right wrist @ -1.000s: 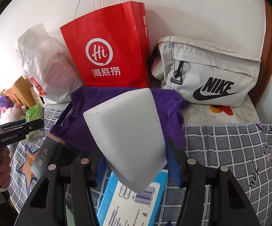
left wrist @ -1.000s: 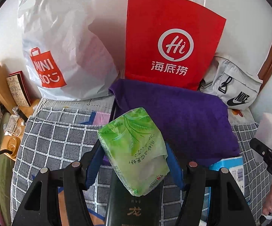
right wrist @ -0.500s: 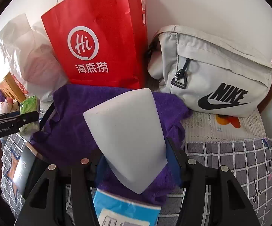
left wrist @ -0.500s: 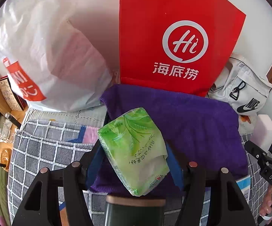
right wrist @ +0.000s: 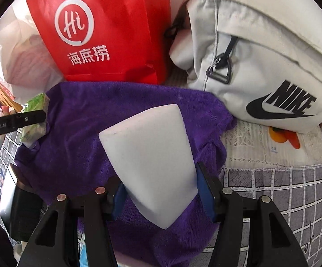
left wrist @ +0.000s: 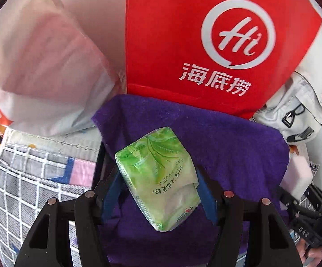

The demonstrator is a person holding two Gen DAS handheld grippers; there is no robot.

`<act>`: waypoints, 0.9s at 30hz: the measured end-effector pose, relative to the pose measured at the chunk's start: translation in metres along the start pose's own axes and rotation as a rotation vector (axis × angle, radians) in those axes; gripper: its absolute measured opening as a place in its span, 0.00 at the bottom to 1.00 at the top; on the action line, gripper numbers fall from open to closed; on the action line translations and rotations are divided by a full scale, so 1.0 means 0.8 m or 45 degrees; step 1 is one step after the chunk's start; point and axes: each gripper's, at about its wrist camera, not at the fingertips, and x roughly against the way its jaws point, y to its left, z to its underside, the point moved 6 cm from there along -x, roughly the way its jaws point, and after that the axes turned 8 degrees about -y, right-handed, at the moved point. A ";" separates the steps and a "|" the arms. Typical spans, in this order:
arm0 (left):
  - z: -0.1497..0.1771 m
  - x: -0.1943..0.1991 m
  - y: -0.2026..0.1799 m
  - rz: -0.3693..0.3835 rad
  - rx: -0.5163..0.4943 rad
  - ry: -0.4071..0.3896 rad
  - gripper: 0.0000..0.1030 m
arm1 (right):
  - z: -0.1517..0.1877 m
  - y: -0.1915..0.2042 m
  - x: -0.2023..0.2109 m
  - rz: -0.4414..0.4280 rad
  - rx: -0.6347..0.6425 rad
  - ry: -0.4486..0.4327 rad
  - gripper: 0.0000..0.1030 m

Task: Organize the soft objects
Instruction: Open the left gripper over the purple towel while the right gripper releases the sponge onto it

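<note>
Tissue pack (left wrist: 158, 184): a soft green packet printed with leaves and a line of dark characters, its film glossy and creased; it is held tilted, the upper end leaning toward the left side, the lower corner pointing down between the fingers.
Left tongs (left wrist: 158, 191): closed part-way onto the tissue pack, the blue pads (left wrist: 111, 197) pressed against its two long sides; the pack is carried above the purple cloth.
Sponge block (right wrist: 152, 169): a plain white foam piece with a matte, faintly speckled face, wedge-like in this view, narrow at the bottom and broad at the top.
Right tongs (right wrist: 161, 191): closed part-way onto the sponge block, which is gripped at its lower, narrower part between the blue pads (right wrist: 203, 191); the block juts forward and upward from them.
Purple cloth (left wrist: 216, 146): a fuzzy violet towel spread directly beneath and ahead of both tongs, rumpled at its right edge in the right wrist view.
Red paper bag (left wrist: 205, 44): stood upright just beyond the cloth, straight ahead of the left tongs, with a white round "Hi" logo and white characters.
White plastic bag (left wrist: 45, 66): set ahead and to the left of the left tongs, touching the red paper bag.
Grey waist bag (right wrist: 261, 62): ahead and to the right of the right tongs, marked with a black Nike logo, beside the red paper bag.
Checked cover (right wrist: 294, 191): grey with white grid lines, seen on both sides under the cloth.
</note>
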 end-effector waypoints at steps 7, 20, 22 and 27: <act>-0.002 -0.026 -0.005 0.008 0.019 0.047 0.61 | 0.006 -0.004 -0.014 -0.006 -0.027 0.026 0.55; -0.002 -0.017 -0.005 -0.019 0.030 0.038 0.73 | 0.003 0.000 -0.006 -0.044 -0.037 0.009 0.76; -0.002 -0.004 -0.001 -0.046 0.032 0.024 0.73 | -0.001 -0.002 0.004 -0.031 -0.032 -0.023 0.76; 0.001 0.044 0.008 -0.046 0.032 -0.055 0.73 | -0.006 0.000 0.041 -0.013 -0.045 -0.094 0.76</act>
